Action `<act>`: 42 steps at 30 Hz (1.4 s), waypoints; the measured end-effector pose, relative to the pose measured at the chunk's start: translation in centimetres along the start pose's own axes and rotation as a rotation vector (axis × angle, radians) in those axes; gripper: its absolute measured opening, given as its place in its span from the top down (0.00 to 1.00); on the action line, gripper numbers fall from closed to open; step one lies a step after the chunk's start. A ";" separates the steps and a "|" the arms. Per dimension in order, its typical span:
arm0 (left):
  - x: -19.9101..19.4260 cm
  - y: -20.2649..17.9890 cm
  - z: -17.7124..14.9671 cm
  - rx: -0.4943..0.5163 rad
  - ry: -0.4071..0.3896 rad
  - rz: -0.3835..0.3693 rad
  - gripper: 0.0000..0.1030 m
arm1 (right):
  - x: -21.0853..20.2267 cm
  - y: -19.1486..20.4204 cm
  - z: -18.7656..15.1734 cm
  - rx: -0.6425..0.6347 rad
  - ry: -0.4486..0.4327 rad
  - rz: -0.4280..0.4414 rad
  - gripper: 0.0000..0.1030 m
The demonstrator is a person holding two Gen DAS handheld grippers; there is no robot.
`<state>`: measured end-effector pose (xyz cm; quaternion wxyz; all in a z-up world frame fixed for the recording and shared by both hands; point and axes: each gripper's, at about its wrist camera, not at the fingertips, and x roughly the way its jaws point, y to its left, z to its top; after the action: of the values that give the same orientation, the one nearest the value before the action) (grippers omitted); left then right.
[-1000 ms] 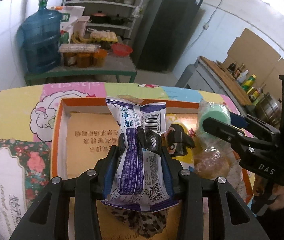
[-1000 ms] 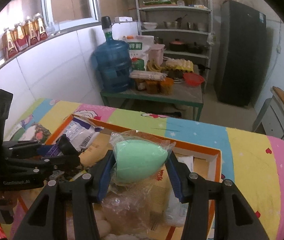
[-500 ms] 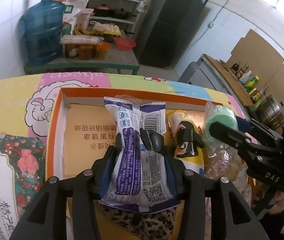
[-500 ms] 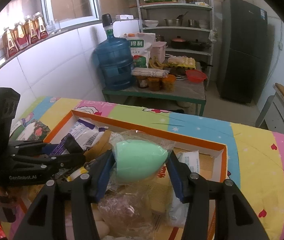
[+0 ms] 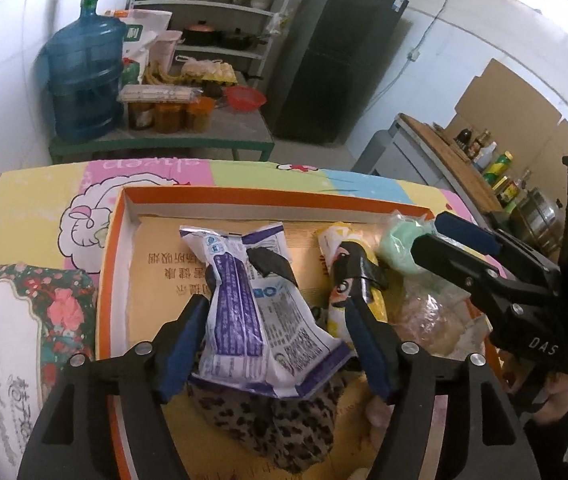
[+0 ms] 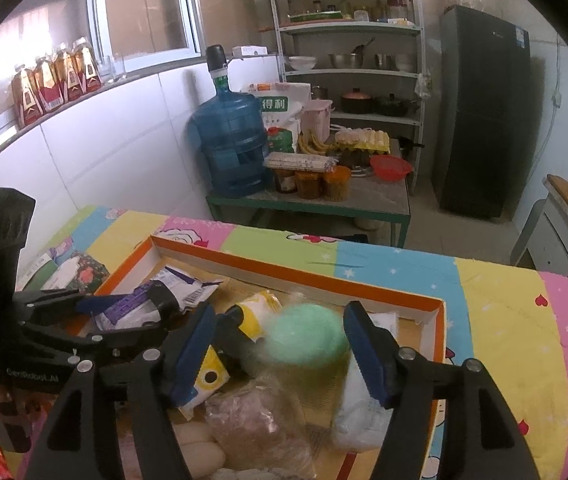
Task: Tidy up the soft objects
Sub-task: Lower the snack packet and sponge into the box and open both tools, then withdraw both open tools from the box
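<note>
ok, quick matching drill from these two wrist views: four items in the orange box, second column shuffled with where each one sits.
Items:
1. purple-and-white packet
2. green sponge
3. leopard-print cloth
4. yellow penguin-print pack

Places:
A. under the packet, at the near edge of the orange box
B. between the open fingers of the left gripper
C. between the open fingers of the right gripper
D. between the packet and the sponge

Pairs: 1-B, 2-C, 3-A, 4-D
</note>
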<state>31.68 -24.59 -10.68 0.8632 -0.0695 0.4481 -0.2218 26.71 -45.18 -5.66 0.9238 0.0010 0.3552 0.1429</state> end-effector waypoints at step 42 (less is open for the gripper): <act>-15.3 0.6 -5.5 0.083 -0.269 0.042 0.29 | -8.0 7.6 -1.5 -0.018 -0.092 -0.005 0.36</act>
<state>19.84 -16.83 -2.75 0.9221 -0.0537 0.3201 -0.2106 18.11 -40.18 -0.73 0.9395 -0.0014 0.3109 0.1437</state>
